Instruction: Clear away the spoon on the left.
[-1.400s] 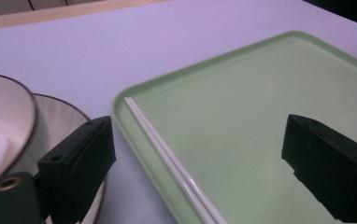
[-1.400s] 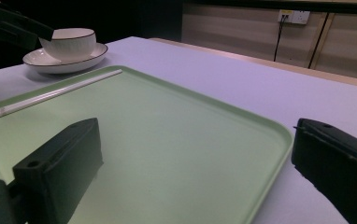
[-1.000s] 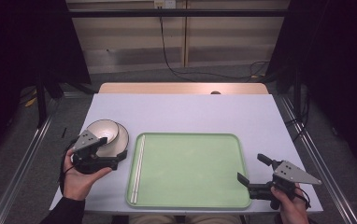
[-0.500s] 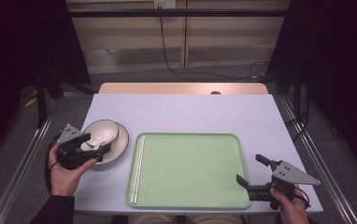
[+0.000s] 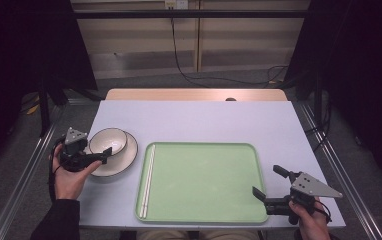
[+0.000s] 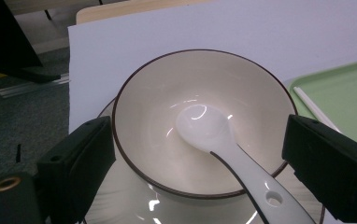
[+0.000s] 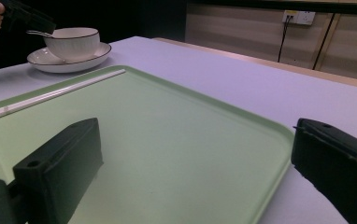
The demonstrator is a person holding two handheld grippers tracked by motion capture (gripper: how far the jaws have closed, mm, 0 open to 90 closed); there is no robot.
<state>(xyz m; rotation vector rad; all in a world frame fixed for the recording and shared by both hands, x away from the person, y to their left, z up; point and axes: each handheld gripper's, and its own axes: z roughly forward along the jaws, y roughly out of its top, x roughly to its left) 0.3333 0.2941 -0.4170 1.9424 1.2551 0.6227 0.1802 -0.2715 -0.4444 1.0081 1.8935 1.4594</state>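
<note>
Left gripper (image 6: pixel 195 163), fingers apart, flanks a round glossy bowl (image 6: pixel 200 116) holding a smooth white spoon (image 6: pixel 223 154); right gripper (image 5: pixel 269 187) fingers apart over a flat green tray (image 5: pixel 204 180).

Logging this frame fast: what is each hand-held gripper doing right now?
Left hand-held gripper: open, jaws either side of the bowl, holding nothing.
Right hand-held gripper: open, empty, over the green tray.

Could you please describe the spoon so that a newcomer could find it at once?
Left of the pale green plastic tray a cream dark-rimmed bowl stands on a matching saucer. Inside lies the glossy white ceramic spoon, with a hole in its handle, unlike the straight white chopsticks.
</note>
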